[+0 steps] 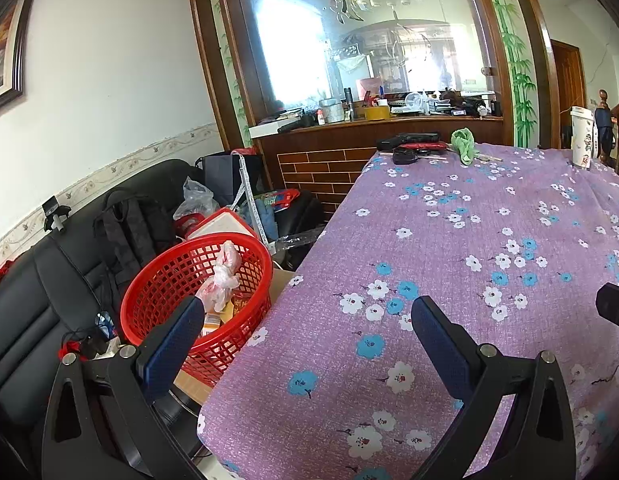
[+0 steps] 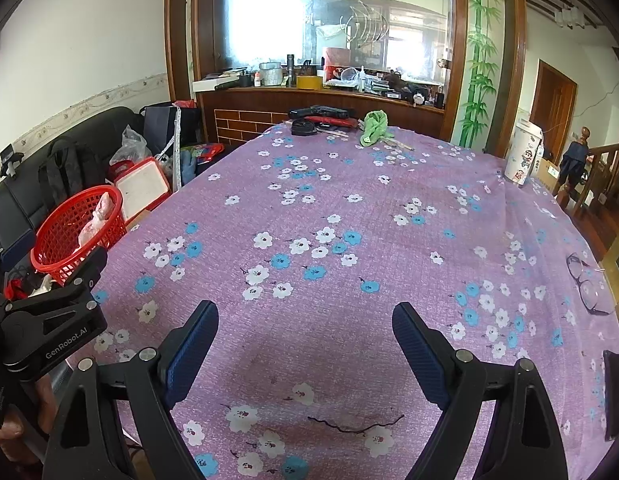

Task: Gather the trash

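**Both tongs spread beside the trash basket**

Left tongs (image 1: 309, 344): the blue pads stand wide apart with nothing between them. One pad sits in front of the red basket (image 1: 165, 280), the other over the tabletop (image 1: 469, 216), which is covered by a purple cloth printed with white and blue flowers.

Right tongs (image 2: 305, 344): likewise spread and empty, over bare cloth well to the right of the basket. The left tongs' black body shows at this view's left edge, just in front of the basket.

Red basket: a round mesh container standing upright, its mouth facing up, just off the tabletop's left edge and next to a black sofa (image 1: 37, 288). Inside lies the collected trash: a crumpled pale plastic wrapper (image 1: 223, 276), whose long axis runs roughly upright so that its upper end rises above the rim, and below it some orange-yellow packaging (image 1: 219, 318).

Far from the basket, at the tabletop's far end, lie a green cloth (image 2: 374, 127) and some black items (image 2: 321, 112). A tall printed cup (image 2: 523, 160) stands at the far right corner, and a pair of glasses (image 2: 587, 288) lies near the right edge.
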The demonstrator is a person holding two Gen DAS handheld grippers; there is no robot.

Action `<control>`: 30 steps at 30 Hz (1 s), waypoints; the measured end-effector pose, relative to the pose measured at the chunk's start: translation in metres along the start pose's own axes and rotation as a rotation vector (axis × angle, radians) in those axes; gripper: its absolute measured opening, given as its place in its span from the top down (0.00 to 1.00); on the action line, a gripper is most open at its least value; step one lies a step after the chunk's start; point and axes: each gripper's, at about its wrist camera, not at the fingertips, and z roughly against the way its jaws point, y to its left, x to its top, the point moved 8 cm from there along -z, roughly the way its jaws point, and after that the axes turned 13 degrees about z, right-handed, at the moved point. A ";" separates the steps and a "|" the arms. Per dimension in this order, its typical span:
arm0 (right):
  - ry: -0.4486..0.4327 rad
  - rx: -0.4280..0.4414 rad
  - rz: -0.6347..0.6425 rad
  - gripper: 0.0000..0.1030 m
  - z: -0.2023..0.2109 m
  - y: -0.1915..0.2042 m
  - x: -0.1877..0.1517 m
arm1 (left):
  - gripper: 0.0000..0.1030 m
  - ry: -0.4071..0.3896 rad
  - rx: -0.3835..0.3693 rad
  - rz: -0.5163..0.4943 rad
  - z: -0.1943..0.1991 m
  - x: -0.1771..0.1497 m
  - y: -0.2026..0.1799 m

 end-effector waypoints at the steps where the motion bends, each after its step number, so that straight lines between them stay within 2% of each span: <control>1: 0.000 0.000 0.000 0.11 0.000 0.000 0.000 | 0.00 -0.001 0.001 -0.001 0.000 0.000 0.000; 23: 0.014 -0.009 0.023 0.10 -0.005 0.006 -0.002 | 0.00 0.006 0.002 -0.001 -0.003 -0.003 0.001; 30: 0.038 -0.022 0.000 0.10 -0.012 -0.006 -0.011 | 0.00 0.012 -0.009 -0.033 -0.006 -0.009 -0.011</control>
